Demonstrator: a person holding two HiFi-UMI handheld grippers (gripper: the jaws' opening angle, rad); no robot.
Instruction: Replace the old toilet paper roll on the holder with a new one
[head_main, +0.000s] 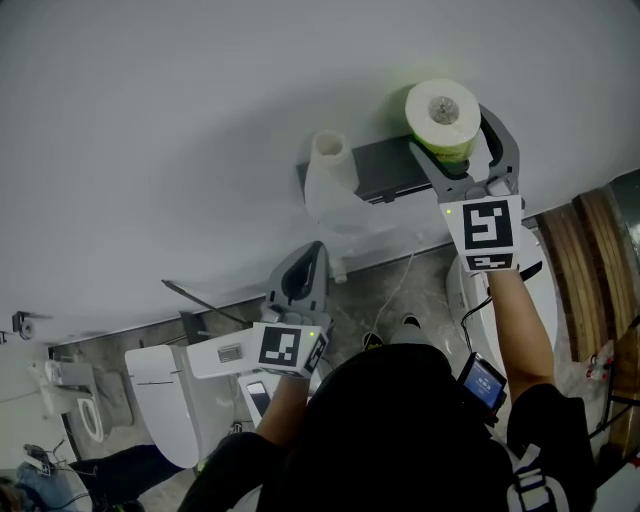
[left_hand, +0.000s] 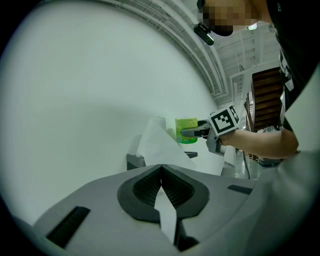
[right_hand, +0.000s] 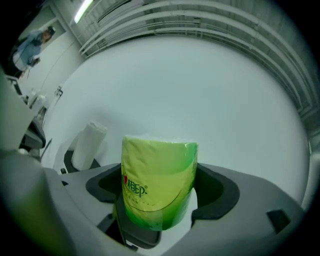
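Jaws of the right hand-held gripper clamp a new toilet paper roll in green plastic wrap, held at the right end of the dark grey wall holder. The left hand-held gripper is pinched tight on a white paper tail trailing from the slim white old roll standing on that holder.

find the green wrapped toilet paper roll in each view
Head view: upper right, green plastic-wrapped toilet paper roll gripped in the right claw.
Left gripper view: small, right of centre, beyond the hanging white sheet.
Right gripper view: centre, large, between the jaws.
Shared landmark: the old white paper roll on the dark grey holder, left of it in all three.
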